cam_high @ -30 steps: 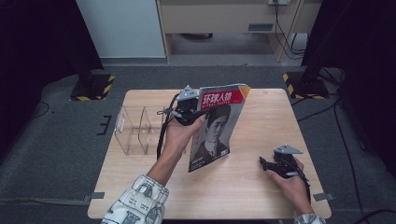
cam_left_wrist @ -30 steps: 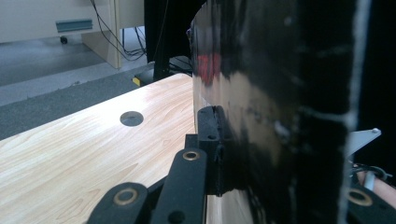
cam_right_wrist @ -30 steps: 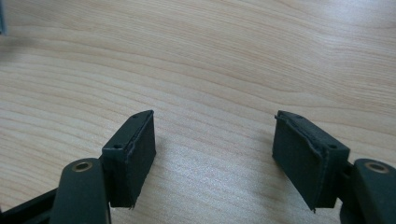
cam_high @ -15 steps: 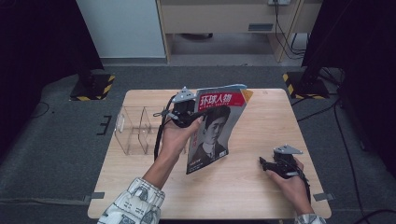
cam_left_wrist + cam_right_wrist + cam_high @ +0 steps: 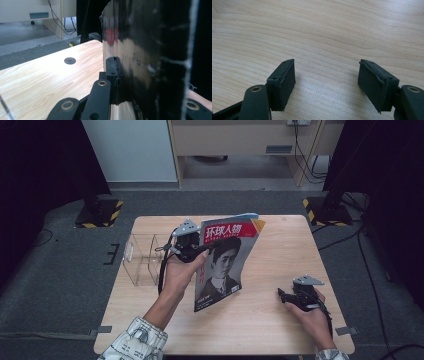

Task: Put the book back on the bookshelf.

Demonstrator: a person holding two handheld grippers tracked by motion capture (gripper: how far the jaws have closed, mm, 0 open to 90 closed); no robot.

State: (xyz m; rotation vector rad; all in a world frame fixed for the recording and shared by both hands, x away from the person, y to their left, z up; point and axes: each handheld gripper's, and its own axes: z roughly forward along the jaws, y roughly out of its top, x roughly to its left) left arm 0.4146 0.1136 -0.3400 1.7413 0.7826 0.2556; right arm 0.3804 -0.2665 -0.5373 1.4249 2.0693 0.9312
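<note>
While the magazine (image 5: 225, 260) stands almost upright over the middle of the table (image 5: 260, 320), tilted a bit with its lower corner down near the wood, the left gripper (image 5: 192, 245) has it clamped by the left edge, up near the top. From the left gripper view you can see the glossy dark page (image 5: 150, 62) pinched flat against the jaw pad, curving away a little. It's a thin, floppy, shiny cover with a red title block and a portrait on the front. Just left of it sits a clear plastic rack (image 5: 142, 260) with upright dividers. The table is pale wood grain, smooth, with a small round hole in it. The left forearm reaches up from the bottom edge, patterned sleeve (image 5: 135, 342) showing, hand wrapped round the gripper. The right gripper (image 5: 300, 297) rests low near the right front of the table, well apart from the magazine, jaws spread with nothing but bare wood between them.
</note>
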